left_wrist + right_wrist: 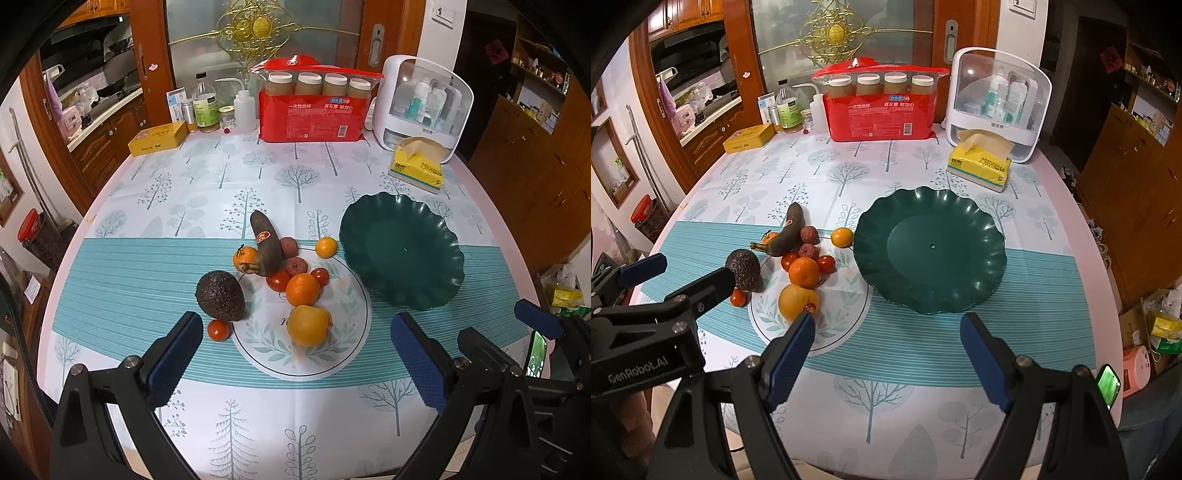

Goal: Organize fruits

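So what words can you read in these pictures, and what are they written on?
"GenRobot.AI": on the left gripper body, right wrist view.
"一次性纸杯": on the red cup pack.
Blue label on the red cup pack: too blurred.
Yellow tissue pack: print upside down, unreadable.
Yellow tin, green-label bottle, banana sticker, white organizer: too small.

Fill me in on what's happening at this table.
A person holds two grippers over a table, both with jaws open and empty. The left gripper faces a loose pile of fruit: an avocado, a dark banana, oranges and small tomatoes. The right gripper sits before the green plate, which holds no fruit yet.
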Available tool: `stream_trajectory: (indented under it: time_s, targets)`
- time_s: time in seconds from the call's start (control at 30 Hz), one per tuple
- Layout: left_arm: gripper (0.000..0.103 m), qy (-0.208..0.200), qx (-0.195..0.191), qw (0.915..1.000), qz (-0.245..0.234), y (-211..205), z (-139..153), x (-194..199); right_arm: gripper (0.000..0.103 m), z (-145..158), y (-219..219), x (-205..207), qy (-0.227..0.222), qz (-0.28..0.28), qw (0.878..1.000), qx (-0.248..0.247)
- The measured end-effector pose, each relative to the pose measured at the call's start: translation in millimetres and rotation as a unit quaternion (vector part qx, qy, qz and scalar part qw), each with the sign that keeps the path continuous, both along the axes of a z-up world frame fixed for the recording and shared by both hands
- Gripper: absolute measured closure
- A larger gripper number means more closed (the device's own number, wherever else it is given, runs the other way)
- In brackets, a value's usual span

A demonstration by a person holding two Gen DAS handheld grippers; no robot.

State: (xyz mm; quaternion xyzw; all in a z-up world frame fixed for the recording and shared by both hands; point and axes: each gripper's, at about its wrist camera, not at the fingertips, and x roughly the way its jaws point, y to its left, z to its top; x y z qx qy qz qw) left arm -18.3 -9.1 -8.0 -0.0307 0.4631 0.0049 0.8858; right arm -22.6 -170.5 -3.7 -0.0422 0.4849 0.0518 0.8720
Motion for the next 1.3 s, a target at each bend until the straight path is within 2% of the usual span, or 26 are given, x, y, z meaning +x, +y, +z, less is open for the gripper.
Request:
stream_trajectory:
  time_s: [0.63,0.97,1.3]
  targets:
    - [0.002,-0.005,0.015,0.9998,0.010,-11,7,6,0.021,-1,0,3,-0.001,0.002,1.000,0.003]
    - [0.002,-0.013,0.023,0.9995,0.016,1,12,13,0.021,2,3,16,-0.005,0.001,1.000,0.007]
    - [0.002,-0.027,0.029,0.9992,-0.001,26,24,29,0.021,8,24,24,-0.022,-0.018,1.000,0.001]
